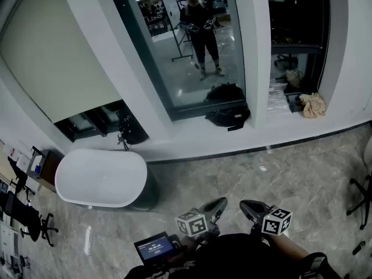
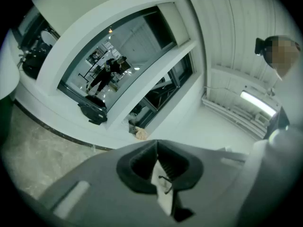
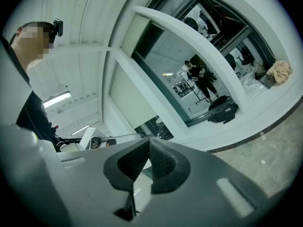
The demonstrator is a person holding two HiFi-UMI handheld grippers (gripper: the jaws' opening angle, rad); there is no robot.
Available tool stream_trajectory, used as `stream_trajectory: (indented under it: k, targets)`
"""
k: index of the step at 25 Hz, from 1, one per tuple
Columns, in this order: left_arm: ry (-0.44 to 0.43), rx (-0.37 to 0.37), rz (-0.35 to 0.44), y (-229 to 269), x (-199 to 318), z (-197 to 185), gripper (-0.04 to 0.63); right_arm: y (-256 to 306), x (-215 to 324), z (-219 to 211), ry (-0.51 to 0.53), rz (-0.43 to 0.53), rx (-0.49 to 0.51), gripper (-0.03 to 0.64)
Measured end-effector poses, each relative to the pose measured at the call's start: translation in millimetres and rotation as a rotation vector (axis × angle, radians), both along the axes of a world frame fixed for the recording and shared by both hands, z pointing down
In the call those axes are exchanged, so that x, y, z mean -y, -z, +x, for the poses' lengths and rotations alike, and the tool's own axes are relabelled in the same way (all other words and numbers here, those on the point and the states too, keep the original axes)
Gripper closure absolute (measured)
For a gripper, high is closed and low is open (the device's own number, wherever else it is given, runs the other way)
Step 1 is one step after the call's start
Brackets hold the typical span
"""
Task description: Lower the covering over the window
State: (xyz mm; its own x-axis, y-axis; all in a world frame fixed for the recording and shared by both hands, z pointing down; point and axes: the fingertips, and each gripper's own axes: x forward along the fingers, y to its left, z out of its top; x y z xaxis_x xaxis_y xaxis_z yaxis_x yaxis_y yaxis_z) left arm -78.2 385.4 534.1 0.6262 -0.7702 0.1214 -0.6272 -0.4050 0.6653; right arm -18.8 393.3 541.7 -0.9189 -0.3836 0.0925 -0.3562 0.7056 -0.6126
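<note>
1. Blind (image 1: 55,57): pale sheet drawn most of the way down the left window pane; a dark strip of glass shows below its lower edge.
2. Centre pane (image 1: 174,68): uncovered, reflecting a standing person (image 1: 200,28).
3. Left tongs (image 2: 157,151): pressed together, nothing between them.
4. Right tongs (image 3: 148,150): likewise closed and empty, beside the left pair, well apart from the blind.
5. White oval tub (image 1: 99,176): on the floor (image 1: 261,173) below the blind.
6. Black bag (image 1: 229,117): on the ledge (image 1: 192,144) at the foot of the centre pane.

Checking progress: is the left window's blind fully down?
Partly down: the blind leaves a dark uncovered strip beneath its lower edge.
</note>
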Motion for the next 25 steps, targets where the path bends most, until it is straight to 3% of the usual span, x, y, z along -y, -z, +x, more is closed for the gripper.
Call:
stream_trajectory:
  k: [15,25]
  targets:
    - [0.011,-0.002,-0.005,-4.6,3.2,1.3,0.592,-2.7,2.7,2.0,0.009,0.009,-0.003,0.612]
    - [0.024,-0.018,-0.038,-14.1,9.8,22.8,0.592,-4.4,6.5,20.8,0.050,-0.026,0.037,0.611]
